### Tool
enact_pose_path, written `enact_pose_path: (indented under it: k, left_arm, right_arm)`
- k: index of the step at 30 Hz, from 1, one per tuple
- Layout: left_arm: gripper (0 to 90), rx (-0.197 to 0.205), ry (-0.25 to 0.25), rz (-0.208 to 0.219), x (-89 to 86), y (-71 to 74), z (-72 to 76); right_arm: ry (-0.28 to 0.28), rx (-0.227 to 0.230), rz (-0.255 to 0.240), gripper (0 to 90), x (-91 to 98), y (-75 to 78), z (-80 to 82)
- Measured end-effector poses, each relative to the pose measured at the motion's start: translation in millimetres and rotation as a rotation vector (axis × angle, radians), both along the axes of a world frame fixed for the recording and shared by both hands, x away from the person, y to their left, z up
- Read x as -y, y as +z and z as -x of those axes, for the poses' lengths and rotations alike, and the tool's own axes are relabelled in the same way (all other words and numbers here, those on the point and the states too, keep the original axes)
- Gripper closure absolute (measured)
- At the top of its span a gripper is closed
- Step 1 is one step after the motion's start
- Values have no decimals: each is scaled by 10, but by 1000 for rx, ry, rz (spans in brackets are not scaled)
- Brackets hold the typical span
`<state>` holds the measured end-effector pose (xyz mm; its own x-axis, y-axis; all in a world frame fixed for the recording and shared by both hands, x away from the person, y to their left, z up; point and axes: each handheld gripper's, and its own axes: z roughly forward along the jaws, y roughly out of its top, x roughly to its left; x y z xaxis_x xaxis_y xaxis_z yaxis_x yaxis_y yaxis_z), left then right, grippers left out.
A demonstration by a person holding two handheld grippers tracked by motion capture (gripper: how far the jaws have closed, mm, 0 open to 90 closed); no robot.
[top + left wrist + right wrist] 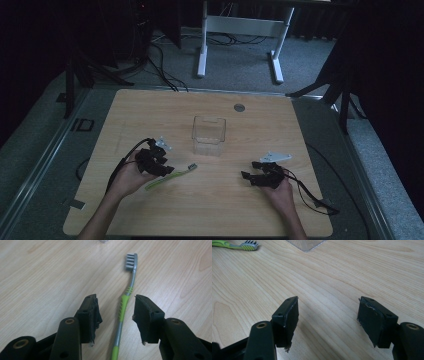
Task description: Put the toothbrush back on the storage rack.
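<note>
- High view: a green-and-grey plastic toothbrush lies flat on the pale wooden table, just in front of the left gripper, which the person's left hand holds low over it. Its long axis runs slantwise, bristle end toward the clear square plastic container at the table's middle, handle end back toward the person. The right gripper rests well apart on the other side, so the left one is by far the nearer.
- Left gripper view: the toothbrush lies straight between the two black jaws, its handle running along the line of the gripper and its grey head pointing away. The left gripper stands open: a gap shows on each side of the handle and neither pad touches it. Judging by this, closing squarely across the green grip section would catch the handle on its narrow sides.
- Right gripper view: the right gripper has its jaws spread wide over bare wood, with nothing between them. The toothbrush shows far off at the upper left, and a corner of the clear container at the top edge.
</note>
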<state>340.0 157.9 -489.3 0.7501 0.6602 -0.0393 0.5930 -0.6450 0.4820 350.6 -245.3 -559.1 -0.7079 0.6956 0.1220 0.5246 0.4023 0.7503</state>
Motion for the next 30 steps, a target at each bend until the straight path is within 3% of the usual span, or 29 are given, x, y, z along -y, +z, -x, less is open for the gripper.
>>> enact_pose_path:
  k: [8,30]
  left_arm:
    - [557,-31,-17,-21,56,-47,-4]
    - [612,-59,-27,-75,132,-63,-19]
  right_arm:
    - [0,0,0,328,0,0,0]
    - [1,-1,0,327,0,0,0]
